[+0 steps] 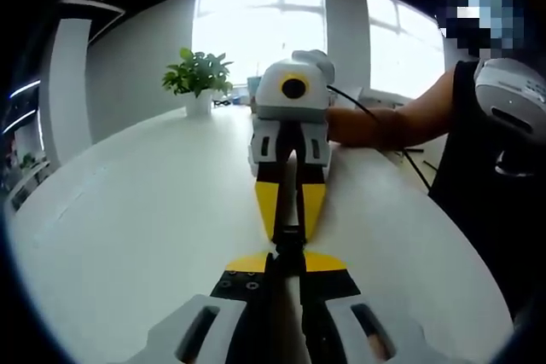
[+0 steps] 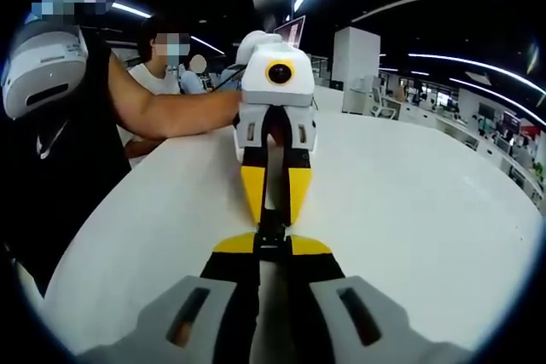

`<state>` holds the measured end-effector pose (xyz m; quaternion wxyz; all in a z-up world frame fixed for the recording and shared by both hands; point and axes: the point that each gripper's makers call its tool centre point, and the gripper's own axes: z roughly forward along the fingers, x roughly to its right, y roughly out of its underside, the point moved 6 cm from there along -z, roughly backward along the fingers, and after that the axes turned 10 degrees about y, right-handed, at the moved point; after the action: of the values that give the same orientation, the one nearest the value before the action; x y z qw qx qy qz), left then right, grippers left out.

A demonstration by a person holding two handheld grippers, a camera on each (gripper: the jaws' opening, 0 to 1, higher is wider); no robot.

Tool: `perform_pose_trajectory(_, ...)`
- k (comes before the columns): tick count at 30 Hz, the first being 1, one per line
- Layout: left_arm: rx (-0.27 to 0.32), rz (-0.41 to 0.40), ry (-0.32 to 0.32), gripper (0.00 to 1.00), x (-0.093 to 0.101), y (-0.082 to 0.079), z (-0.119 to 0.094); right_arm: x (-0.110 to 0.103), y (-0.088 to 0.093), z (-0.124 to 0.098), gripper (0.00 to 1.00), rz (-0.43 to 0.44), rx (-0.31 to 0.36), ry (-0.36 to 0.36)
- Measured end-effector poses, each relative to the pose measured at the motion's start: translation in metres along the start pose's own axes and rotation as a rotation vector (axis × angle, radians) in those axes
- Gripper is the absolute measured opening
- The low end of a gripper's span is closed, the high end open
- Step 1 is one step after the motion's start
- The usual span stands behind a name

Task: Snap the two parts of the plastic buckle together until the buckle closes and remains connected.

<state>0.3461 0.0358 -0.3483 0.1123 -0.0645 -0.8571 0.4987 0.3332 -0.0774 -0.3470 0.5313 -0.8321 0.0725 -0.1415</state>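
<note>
left yellow-tipped gripper [image 1: 288,255]: jaws clamped on one end of the small black plastic buckle [image 1: 289,243] | right yellow-tipped gripper [image 2: 271,247]: clamped on the other end | buckle: held between facing tips above the round white table [image 1: 136,228]

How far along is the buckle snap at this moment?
Done: both grippers face each other tip to tip over the white table. In hand: the left gripper and right gripper pinch a small dark buckle between them. Left: whether it has latched is too small to tell; release and check.
</note>
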Motion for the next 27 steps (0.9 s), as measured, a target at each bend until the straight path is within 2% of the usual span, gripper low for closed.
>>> perform_pose_trajectory(11,-0.031,0.007,-0.033,0.09,-0.0005,-0.0054,0.0035,-0.003,-0.0028,0.0018,0.08,0.002,-0.014,0.015)
perform_pose_trajectory(12,-0.034,0.017,-0.036,0.09,-0.0006,-0.006,0.0027,-0.0026,-0.0038,0.0006,0.08,-0.01,0.003,0.015)
perform_pose_trajectory(27,-0.017,0.013,-0.024,0.09,0.002,-0.0036,-0.0023,-0.0034,-0.0038,-0.0019,0.08,-0.004,0.002,0.012)
